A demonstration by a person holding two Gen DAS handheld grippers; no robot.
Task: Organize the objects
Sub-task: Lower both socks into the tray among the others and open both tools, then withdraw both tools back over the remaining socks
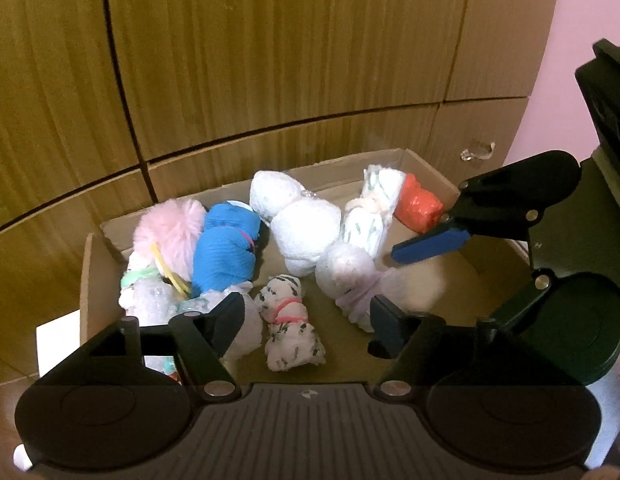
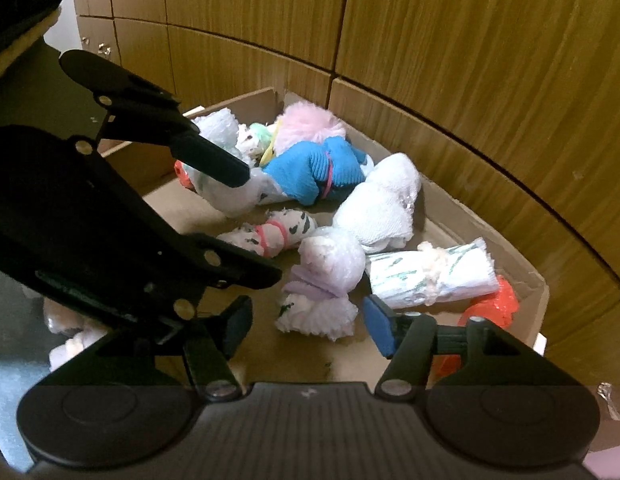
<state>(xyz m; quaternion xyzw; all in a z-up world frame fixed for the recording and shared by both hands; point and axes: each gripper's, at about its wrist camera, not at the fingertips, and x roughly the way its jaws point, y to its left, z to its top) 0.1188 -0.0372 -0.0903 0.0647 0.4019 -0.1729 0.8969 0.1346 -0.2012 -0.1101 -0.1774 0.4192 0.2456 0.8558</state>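
As many tied bundles already lie in the cardboard box (image 1: 95,276), both the left gripper (image 1: 306,320) and the right gripper (image 2: 306,326) stand open and empty, so sorting seems nearly done.

Both the left black plastic two-finger gripper (image 1: 310,316) and the right black plastic two-finger gripper (image 2: 306,322) are showing blue finger pads, silver pivot screws, round housings and ribbed grey bases.

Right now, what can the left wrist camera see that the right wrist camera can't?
Only the left view shows the pink wall and a white sheet outside the box. Only the right view shows pale bundles outside the box, low on the left. Both show the cardboard box, blue bundle, fluffy pink one and orange bundle.
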